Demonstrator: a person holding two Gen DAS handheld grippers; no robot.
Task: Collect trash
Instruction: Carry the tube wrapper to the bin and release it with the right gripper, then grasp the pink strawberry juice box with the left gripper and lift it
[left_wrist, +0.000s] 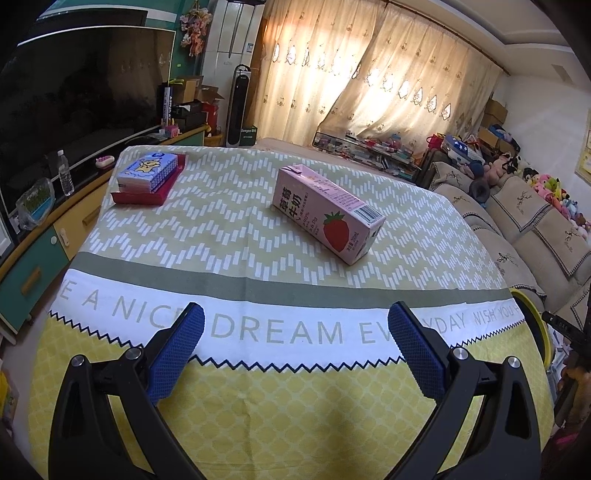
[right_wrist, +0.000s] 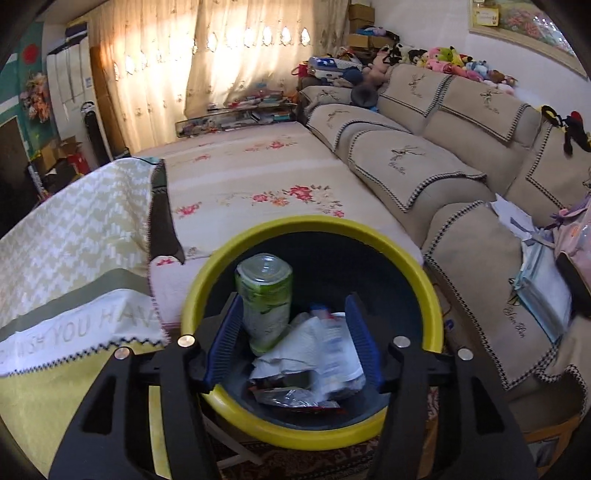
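A pink strawberry milk carton lies on its side on the patterned tablecloth, past my left gripper, which is open and empty over the table's near part. My right gripper is open above a yellow-rimmed bin. Inside the bin a green can stands or falls between the fingers, close to the left pad and not clamped. Crumpled white paper and wrappers lie in the bin.
A blue tissue pack on a red box sits at the table's far left corner. A TV cabinet with a water bottle stands left. A beige sofa and floral-covered daybed lie beyond the bin. The bin's rim shows at the table's right edge.
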